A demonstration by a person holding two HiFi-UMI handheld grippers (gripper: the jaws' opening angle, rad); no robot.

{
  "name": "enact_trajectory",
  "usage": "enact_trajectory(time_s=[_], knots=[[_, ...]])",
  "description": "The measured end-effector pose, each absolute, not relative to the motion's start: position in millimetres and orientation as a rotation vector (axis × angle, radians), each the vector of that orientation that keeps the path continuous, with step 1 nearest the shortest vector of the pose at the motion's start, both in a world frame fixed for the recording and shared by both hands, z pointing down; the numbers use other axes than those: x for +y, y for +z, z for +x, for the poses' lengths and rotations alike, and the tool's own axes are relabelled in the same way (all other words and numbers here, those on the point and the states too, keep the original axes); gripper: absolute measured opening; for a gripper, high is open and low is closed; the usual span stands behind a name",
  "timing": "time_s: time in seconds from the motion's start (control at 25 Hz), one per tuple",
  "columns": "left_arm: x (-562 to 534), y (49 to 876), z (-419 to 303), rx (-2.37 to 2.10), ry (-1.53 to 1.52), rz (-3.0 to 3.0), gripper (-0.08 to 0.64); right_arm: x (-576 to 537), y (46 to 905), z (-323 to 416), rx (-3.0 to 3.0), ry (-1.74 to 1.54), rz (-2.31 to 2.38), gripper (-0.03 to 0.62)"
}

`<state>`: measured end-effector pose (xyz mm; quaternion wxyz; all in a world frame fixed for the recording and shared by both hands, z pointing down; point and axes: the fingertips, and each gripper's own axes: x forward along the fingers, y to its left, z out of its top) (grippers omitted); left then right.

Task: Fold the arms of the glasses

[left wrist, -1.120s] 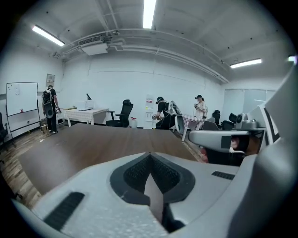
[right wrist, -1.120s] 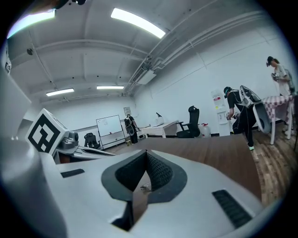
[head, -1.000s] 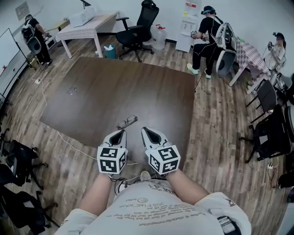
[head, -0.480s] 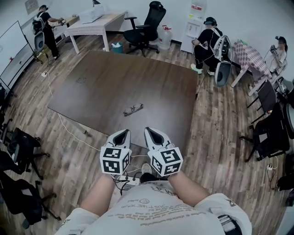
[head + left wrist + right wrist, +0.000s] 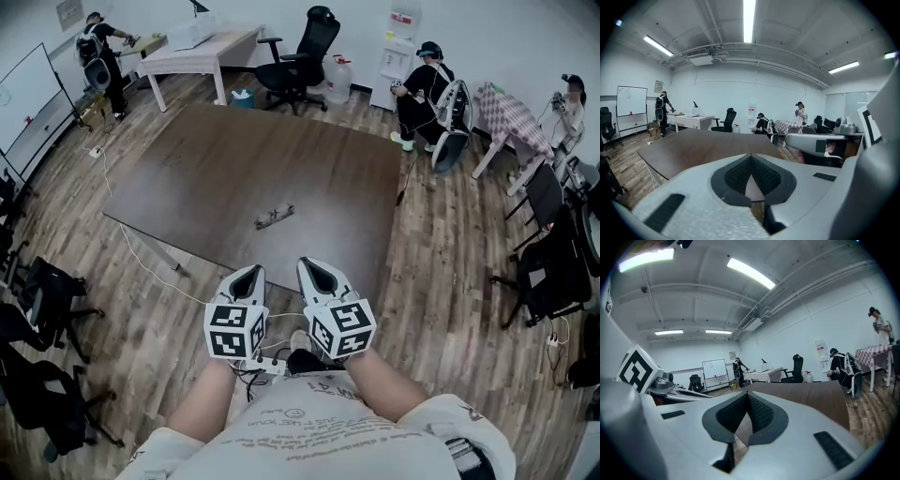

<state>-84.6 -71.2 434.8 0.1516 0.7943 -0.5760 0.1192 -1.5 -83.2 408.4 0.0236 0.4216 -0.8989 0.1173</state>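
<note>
Left gripper (image 5: 246, 274) first: jaws pressed together, nothing between them. Its own view gives the proof, the dark ribbed pads (image 5: 737, 176) meeting at a point with only tabletop beyond. Right gripper (image 5: 317, 268), same story, closed tight and empty, pads (image 5: 760, 412) touching at the tip. Both sit side by side, held out in front of the person, close to the near edge of the big brown table (image 5: 234, 155).

Now the glasses (image 5: 274, 216): only the head view shows them, lying on the table ahead of the grippers and well apart from both. They are too small there to tell how the arms lie.

What the gripper views add is the room at eye level. The left one catches the whiteboard (image 5: 632, 101) on the far wall and the ceiling light (image 5: 749, 18) overhead. From above, the head view lays out a black office chair (image 5: 300, 52), a white desk (image 5: 202, 49) and a seated person (image 5: 427, 89) beyond the table's far side.
</note>
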Motion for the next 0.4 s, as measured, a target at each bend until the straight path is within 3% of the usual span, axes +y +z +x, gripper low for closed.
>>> enact_trajectory(time_s=[0.4], knots=[[-67,429,-70,-1.665,0.327,2.285,0.014,-77,405,16,-2.777,0.339,1.301,0.014]])
